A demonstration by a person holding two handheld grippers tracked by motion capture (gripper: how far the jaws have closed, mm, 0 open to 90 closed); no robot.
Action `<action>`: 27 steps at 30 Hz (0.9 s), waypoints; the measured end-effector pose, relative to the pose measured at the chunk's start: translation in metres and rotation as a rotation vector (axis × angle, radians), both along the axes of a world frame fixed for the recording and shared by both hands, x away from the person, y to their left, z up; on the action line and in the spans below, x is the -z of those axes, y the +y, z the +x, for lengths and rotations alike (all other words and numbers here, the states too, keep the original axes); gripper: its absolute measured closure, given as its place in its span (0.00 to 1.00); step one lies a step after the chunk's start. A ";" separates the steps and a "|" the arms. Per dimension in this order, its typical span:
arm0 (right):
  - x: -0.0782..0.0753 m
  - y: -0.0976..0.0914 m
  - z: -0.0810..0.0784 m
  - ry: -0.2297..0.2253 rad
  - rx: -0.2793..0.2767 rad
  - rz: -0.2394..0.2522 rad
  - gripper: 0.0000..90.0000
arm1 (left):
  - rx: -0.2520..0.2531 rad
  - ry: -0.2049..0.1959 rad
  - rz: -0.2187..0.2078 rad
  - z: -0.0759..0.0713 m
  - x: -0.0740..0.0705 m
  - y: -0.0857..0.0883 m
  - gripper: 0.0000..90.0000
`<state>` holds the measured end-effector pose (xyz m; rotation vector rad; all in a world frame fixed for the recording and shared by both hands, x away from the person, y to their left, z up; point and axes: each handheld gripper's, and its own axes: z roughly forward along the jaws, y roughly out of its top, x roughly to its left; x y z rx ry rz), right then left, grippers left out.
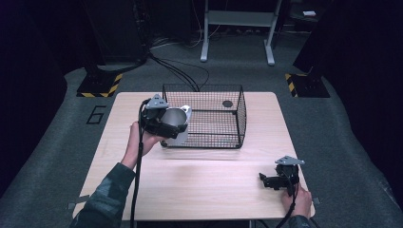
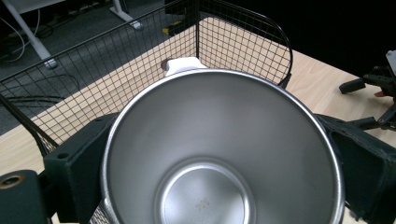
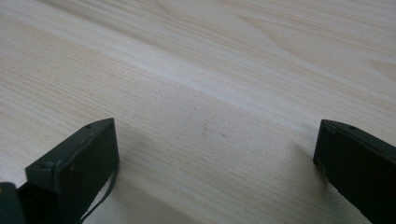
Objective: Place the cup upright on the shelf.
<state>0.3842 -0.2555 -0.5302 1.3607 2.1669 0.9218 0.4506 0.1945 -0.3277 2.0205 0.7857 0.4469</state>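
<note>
A black wire basket [image 1: 223,118] stands mid-table [image 1: 204,180], its near-left corner right by the cup. The left gripper [image 1: 164,124] clamps a shiny steel cup [image 1: 175,121] — empty, white-handled, tilted at the basket's rim. The right gripper [image 1: 278,181] rests at the table's near-right corner — jaws spread, holding nothing.

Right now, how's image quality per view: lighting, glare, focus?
High view: table evenly lit, surroundings nearly black, picture soft. Left gripper view: steel cup sharp, with soft sheen and no blown glare; wire basket behind stays readable. Right gripper view: jaws blurred at the edges, wood grain clearer, soft shadows beside each jaw.
</note>
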 end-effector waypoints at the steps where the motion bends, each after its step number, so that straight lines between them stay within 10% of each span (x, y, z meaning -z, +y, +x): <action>1: 0.000 0.000 0.000 0.000 0.000 0.000 0.00 | -0.002 0.003 0.000 0.002 0.000 -0.001 0.07; 27: 0.000 0.000 0.000 0.004 -0.001 -0.003 0.00 | -0.004 0.001 0.036 0.047 -0.007 -0.026 0.07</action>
